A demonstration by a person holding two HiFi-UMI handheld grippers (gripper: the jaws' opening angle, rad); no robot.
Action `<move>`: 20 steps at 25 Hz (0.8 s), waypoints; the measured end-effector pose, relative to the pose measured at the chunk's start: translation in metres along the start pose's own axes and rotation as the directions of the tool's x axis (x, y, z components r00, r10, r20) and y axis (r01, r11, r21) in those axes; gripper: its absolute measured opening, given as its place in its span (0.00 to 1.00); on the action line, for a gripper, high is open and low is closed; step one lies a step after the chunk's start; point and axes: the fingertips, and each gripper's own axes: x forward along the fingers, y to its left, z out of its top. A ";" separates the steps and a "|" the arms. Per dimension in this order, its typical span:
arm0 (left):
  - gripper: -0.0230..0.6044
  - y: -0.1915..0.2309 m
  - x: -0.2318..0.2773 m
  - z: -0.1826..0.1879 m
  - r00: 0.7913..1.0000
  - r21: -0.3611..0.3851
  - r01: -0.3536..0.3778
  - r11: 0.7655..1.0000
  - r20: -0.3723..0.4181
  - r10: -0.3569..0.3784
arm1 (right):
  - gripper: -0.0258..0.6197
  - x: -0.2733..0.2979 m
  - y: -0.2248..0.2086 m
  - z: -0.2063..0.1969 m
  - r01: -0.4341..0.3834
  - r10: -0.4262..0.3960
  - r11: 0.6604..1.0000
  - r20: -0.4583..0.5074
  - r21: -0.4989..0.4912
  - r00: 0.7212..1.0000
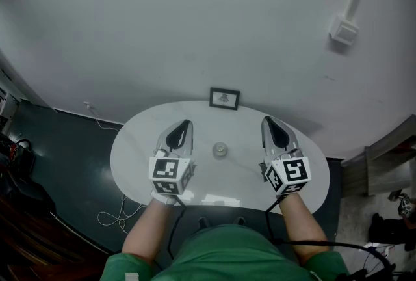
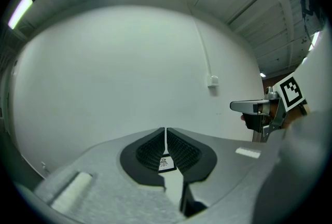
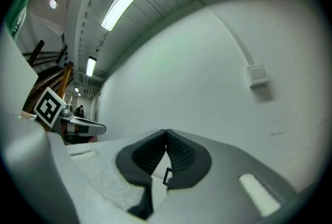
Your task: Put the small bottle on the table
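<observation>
The small bottle (image 1: 220,150) stands upright in the middle of the white oval table (image 1: 136,143), seen from above as a pale round cap. My left gripper (image 1: 187,123) hovers to its left, my right gripper (image 1: 266,120) to its right, both about level with it and apart from it. In the left gripper view the jaws (image 2: 166,130) meet with nothing between them. The right gripper view shows its jaws (image 3: 166,132) closed and empty too. Neither gripper view shows the bottle.
A small framed picture (image 1: 224,98) stands at the table's far edge against the white wall. A wall box with conduit (image 1: 343,30) sits high on the right. Cables (image 1: 117,211) lie on the dark floor to the left, and wooden furniture (image 1: 383,159) stands to the right.
</observation>
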 end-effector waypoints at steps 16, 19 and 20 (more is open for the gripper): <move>0.07 -0.004 0.009 -0.006 1.000 -0.004 -0.006 1.000 -0.016 0.006 | 0.04 0.000 -0.010 -0.005 0.002 -0.002 1.000 -0.002 0.018 1.000; 0.07 -0.006 0.010 -0.006 1.000 -0.004 -0.006 1.000 -0.019 0.006 | 0.04 0.000 -0.011 -0.005 -0.002 0.002 1.000 0.004 0.022 1.000; 0.07 -0.007 0.010 -0.006 1.000 -0.003 -0.007 1.000 -0.020 0.007 | 0.04 -0.001 -0.011 -0.005 -0.004 0.003 1.000 0.003 0.023 1.000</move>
